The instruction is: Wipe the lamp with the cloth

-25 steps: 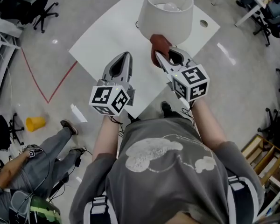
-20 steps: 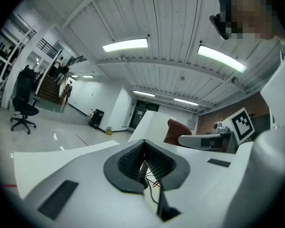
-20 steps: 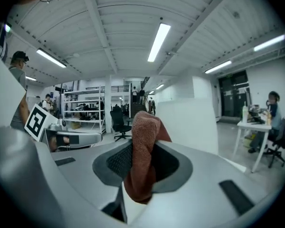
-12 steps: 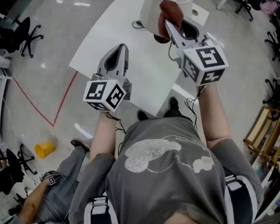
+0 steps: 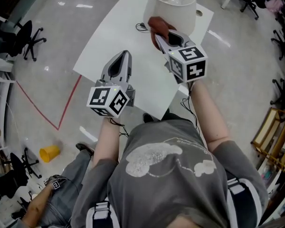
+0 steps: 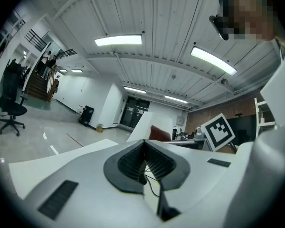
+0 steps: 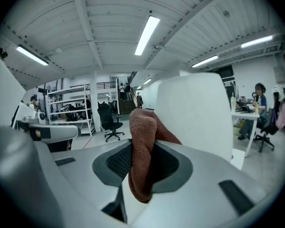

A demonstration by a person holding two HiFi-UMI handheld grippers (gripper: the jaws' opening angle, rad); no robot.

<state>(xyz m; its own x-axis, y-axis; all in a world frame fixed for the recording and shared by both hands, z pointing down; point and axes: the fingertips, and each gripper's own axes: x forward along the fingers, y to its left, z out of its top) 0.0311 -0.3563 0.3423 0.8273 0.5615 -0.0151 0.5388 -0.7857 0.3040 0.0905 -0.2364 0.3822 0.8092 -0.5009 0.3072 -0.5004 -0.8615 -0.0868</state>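
A lamp with a white drum shade (image 5: 173, 6) stands at the far end of a white table (image 5: 114, 46); its bulb shows inside the open top. My right gripper (image 5: 160, 34) is shut on a brown cloth (image 5: 160, 25), which presses against the near left side of the shade. In the right gripper view the cloth (image 7: 145, 151) bulges out between the jaws with the shade (image 7: 194, 113) right behind it. My left gripper (image 5: 120, 66) hovers over the table's near part, shut and holding nothing. The left gripper view shows the shade (image 6: 154, 127) and cloth (image 6: 160, 134) ahead.
A black cord (image 5: 141, 26) lies on the table left of the lamp. A person sits on the floor at lower left (image 5: 61, 194) near a yellow cup (image 5: 49, 153). Office chairs (image 5: 26, 37) stand at the left, desks and shelving at the right.
My right gripper has come down and left with the cloth, from the shade's upper front to its lower left side. The left gripper has barely moved.
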